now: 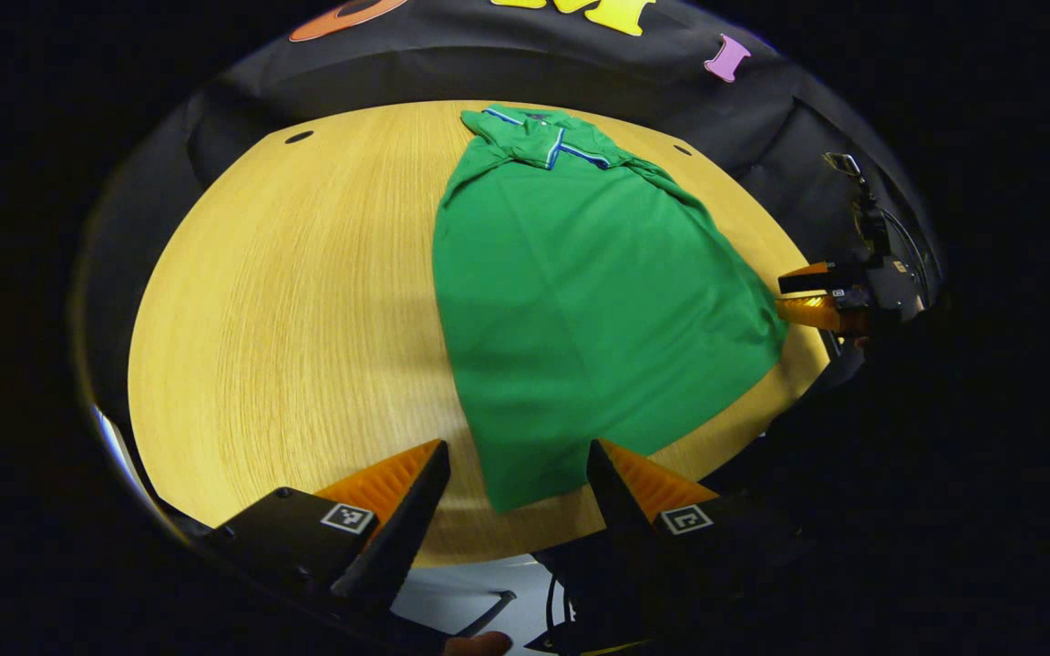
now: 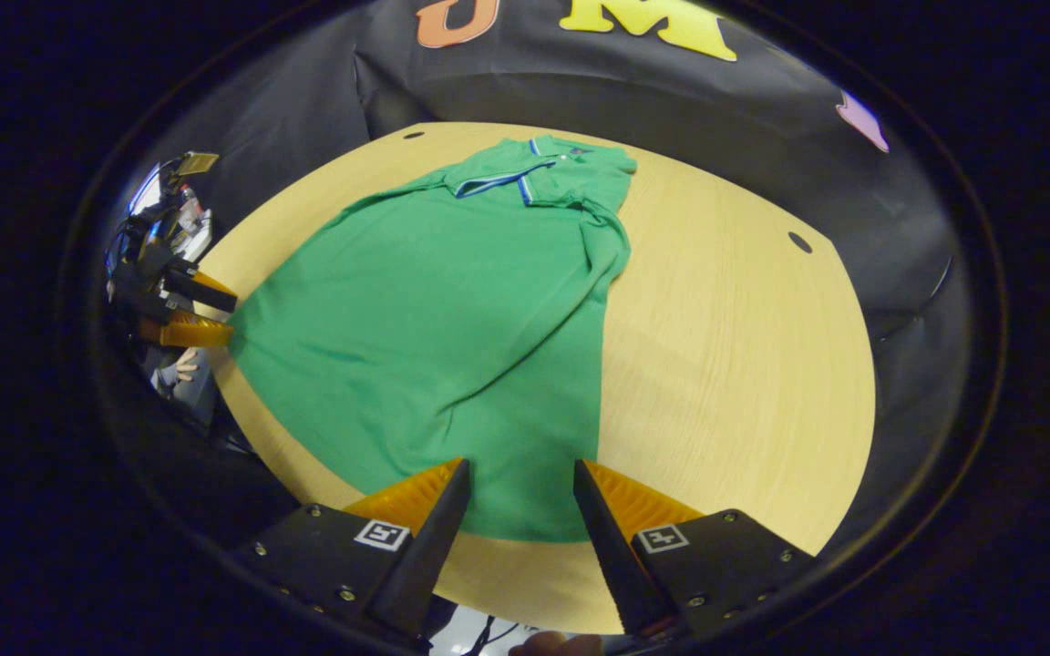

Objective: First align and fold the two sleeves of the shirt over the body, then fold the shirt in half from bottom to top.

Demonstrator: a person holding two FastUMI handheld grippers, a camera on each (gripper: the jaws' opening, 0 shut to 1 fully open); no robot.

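On a round wooden table [image 1: 288,301], a green shirt [image 1: 580,301] is laid flat, its collar [image 1: 548,137] turned toward the black cloth wall [image 1: 507,64] and both sleeves already folded over the body. The left gripper [image 1: 518,456] is held with its fingers spread wide above one corner of the bottom hem, nothing being grasped. In the right gripper view, the right gripper [image 2: 519,474] is likewise seen released, parted over the hem's other corner, with the shirt [image 2: 452,310] stretched out beyond it.

Round wooden table [image 1: 288,301], black cloth wall [image 2: 671,100]
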